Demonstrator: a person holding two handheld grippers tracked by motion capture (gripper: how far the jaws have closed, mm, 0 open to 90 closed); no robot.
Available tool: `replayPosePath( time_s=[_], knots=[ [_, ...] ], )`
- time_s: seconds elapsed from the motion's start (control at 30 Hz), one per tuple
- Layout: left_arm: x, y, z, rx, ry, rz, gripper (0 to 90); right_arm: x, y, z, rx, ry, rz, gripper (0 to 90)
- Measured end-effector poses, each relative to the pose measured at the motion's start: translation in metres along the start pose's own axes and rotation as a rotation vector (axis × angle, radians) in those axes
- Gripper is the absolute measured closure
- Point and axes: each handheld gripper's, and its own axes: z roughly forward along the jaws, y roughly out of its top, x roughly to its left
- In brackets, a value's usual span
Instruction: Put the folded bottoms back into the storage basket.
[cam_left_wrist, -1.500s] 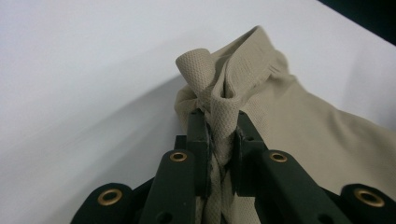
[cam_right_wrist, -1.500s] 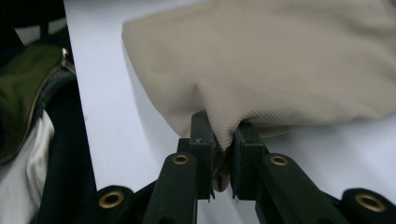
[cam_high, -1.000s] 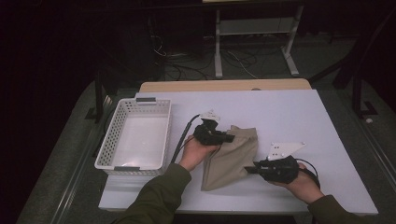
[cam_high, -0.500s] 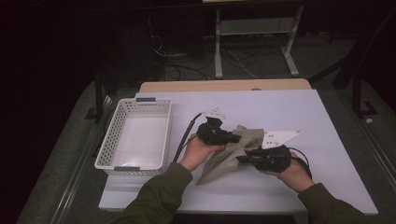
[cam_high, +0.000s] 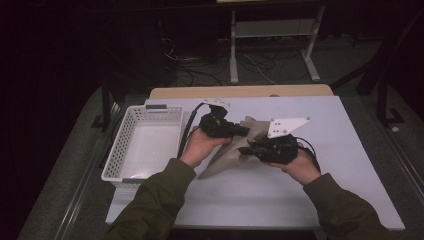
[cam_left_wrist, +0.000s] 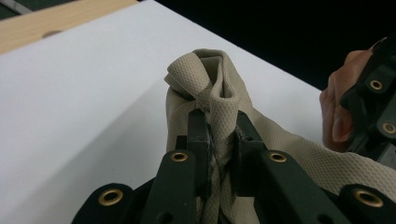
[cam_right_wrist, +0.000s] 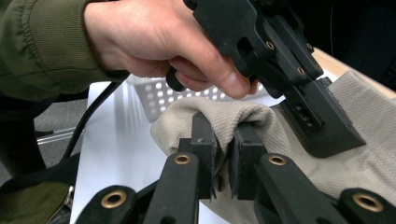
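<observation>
Cloth (cam_left_wrist: 285, 154) lower folds behind left claw (cam_left_wrist: 219, 135)

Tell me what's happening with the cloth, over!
Left tongs shut on the beige textured cloth. Right tongs shut on another fold of it. Cloth bunched between them, partly off the white table. White perforated plastic basket stands left, nothing blocking.

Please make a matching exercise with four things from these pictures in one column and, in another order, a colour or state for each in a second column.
1. cloth
2. basket
3. left gripper
4. sleeve

A. white, nothing inside
B. olive green
C. beige, pinched at two places
D. black, shut on fabric

Pairs: 1-C, 2-A, 3-D, 4-B
</observation>
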Motion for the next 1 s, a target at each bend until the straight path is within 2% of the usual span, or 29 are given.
replayPosePath(
  time_s=[0.27,0.6,0.8,1.0],
  knots=[
    [0.006,0.008,-0.030,-0.007,0.033,-0.006,80.6,-0.002,0.028,0.014,-0.011,0.024,-0.025,80.8],
    [0.015,0.017,-0.072,-0.052,0.069,-0.005,80.6,-0.004,0.060,0.035,-0.029,0.052,-0.052,80.8],
    [0.023,0.012,-0.097,-0.071,0.091,-0.017,80.6,-0.004,0.076,0.055,-0.025,0.072,-0.067,80.8],
    [0.036,0.003,-0.127,-0.081,0.131,-0.031,80.6,0.000,0.091,0.077,-0.020,0.092,-0.080,80.8]
  ],
)
